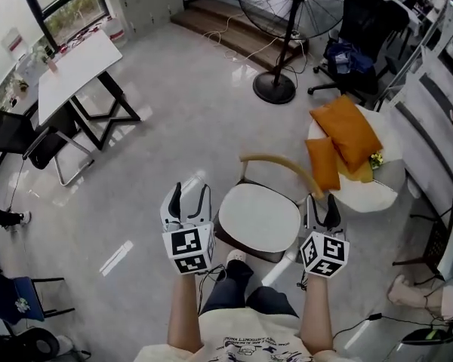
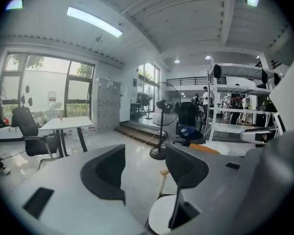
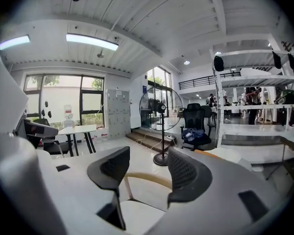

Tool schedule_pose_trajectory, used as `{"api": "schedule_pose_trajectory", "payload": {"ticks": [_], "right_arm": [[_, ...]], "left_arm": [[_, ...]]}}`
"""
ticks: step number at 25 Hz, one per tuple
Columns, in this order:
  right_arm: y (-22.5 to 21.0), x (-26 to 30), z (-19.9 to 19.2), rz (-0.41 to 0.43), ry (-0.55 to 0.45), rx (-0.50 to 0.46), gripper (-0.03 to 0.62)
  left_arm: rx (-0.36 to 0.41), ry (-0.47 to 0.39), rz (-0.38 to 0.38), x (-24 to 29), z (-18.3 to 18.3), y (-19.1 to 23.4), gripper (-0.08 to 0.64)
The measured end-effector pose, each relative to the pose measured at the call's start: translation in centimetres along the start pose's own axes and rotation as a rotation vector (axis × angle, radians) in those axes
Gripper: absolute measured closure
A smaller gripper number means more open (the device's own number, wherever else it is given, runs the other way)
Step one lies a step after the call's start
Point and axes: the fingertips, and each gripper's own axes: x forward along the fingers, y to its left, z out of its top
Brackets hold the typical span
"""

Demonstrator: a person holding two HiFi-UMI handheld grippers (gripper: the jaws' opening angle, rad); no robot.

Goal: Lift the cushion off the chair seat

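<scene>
A wooden chair with a curved backrest (image 1: 279, 163) and a round white seat (image 1: 259, 217) stands right in front of me. Nothing lies on the seat. Two orange cushions, one large (image 1: 347, 130) and one small (image 1: 323, 163), rest on a round white side table (image 1: 381, 194) to the chair's right. My left gripper (image 1: 187, 194) hangs open just left of the seat, which shows low in the left gripper view (image 2: 161, 217). My right gripper (image 1: 322, 206) is open at the seat's right edge, and the right gripper view has the seat (image 3: 137, 217) and backrest (image 3: 147, 179) between the jaws. Neither holds anything.
A tall pedestal fan (image 1: 275, 87) stands beyond the chair, with a black office chair (image 1: 355, 29) to its right. A white table (image 1: 75, 62) and a black chair (image 1: 19, 138) are at the far left. Shelving runs along the right side (image 1: 438, 111).
</scene>
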Motion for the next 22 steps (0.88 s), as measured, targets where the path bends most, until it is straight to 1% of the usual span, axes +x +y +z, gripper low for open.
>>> {"api": "schedule_pose_trajectory", "payload": {"ticks": [6,11,16,22], "right_arm": [[-1.3,2.0,-3.3,-0.075,0.077,0.025,0.331],[-2.9,3.3,-7.3,-0.126,0.156,0.047,0.331],[-4.0,4.7,-11.3,-0.141,0.233,0.053,0.331],[-5.5,6.9,-16.3,-0.136,0.327,0.054,0.331]], "left_arm": [[-0.020,0.076,-0.037,4.2,-3.0,0.9,0.308],[-0.020,0.148,-0.068,6.9,-6.3,0.0,0.308],[0.000,0.237,-0.089,9.6,-10.2,-1.1,0.308],[0.004,0.336,-0.082,13.0,-15.6,-2.2,0.308]]}}
